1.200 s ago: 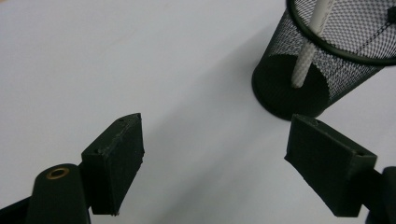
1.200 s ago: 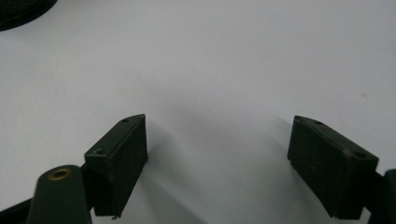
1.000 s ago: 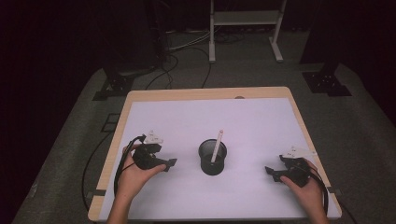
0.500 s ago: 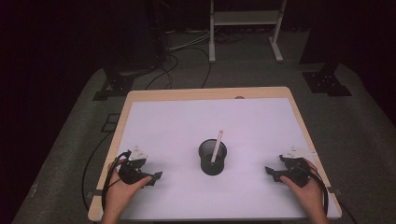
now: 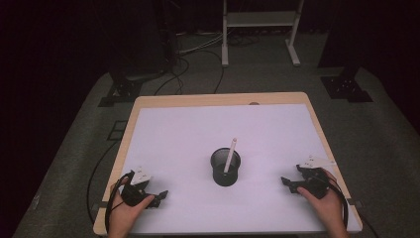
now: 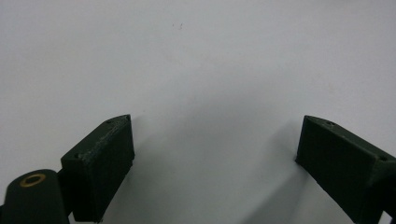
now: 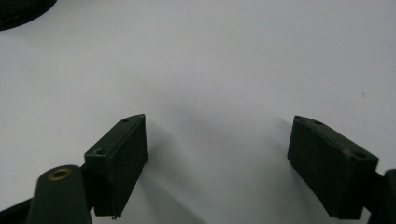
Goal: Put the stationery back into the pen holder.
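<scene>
Two grippers rest low near the front edge of a white-topped table (image 5: 198, 129), a cup between them.

The black mesh cup (image 5: 225, 167) stands at the table's middle with a white pen (image 5: 230, 154) leaning toward 1 o'clock. The left gripper (image 5: 161, 196) sits at 8 o'clock from it, close to the left and front edges; the right gripper (image 5: 288, 183) sits at 4 o'clock, near the right edge. Bare surface lies around the cup. Each gripper view shows its jaws spread wide over bare white top; the right gripper view catches the cup's rim (image 7: 23, 11) at its upper left.

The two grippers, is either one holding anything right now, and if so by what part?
Nothing is held. The left gripper and right gripper both stand open over bare white table; the white pen stands untouched in the black cup.
</scene>
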